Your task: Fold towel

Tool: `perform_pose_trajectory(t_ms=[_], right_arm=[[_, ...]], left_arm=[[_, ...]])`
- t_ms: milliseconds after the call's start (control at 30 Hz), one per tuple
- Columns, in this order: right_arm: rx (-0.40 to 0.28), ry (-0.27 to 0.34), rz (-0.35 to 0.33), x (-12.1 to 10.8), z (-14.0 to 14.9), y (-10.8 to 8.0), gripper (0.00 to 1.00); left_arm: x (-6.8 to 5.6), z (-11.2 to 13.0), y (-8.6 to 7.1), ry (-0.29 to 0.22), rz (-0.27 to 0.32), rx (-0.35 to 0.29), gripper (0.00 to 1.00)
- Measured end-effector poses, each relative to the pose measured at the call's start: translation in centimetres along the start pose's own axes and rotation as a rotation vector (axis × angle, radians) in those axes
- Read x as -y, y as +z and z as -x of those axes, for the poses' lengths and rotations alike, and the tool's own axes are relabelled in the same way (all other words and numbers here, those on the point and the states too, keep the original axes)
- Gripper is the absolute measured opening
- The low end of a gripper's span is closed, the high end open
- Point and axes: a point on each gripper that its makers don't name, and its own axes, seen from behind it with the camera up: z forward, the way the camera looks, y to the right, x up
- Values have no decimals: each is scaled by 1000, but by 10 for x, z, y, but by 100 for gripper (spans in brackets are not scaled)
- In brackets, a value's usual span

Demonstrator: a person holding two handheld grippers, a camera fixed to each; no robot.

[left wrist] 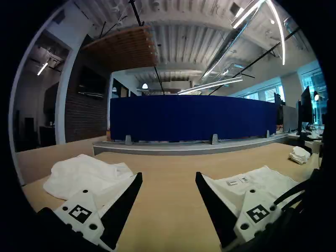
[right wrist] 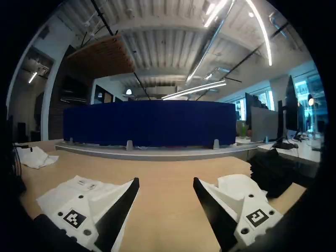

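In the left gripper view, a crumpled white towel (left wrist: 84,176) lies on the wooden table (left wrist: 168,201), just behind my left finger. A flat white towel (left wrist: 260,180) with small labels lies behind my right finger. My left gripper (left wrist: 168,174) is open over bare wood, with nothing between its fingers. In the right gripper view, the flat labelled towel (right wrist: 80,187) lies at the lower left and a crumpled white towel (right wrist: 35,157) sits farther left. My right gripper (right wrist: 166,179) is open above the table (right wrist: 168,210). A white cloth (right wrist: 235,182) lies behind its right finger.
A blue divider panel (left wrist: 189,117) runs along the table's far edge. A small white bundled cloth (left wrist: 300,154) sits at the far right. A pile of black material (right wrist: 273,172) rests on the table's right end, with monitors (right wrist: 264,124) on the desk beyond.
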Motion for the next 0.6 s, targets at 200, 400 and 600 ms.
perform_pose_trajectory(t_ms=[200, 400, 600], right_arm=[[0, -1, 0, -1, -2, 0, 100], [0, -1, 0, 0, -3, 0, 100], [1, -1, 0, 0, -2, 1, 100]], left_arm=[[-1, 0, -1, 0, 0, 0, 94], [-1, 0, -1, 0, 0, 0, 94], [-1, 2, -2, 0, 0, 0, 94]])
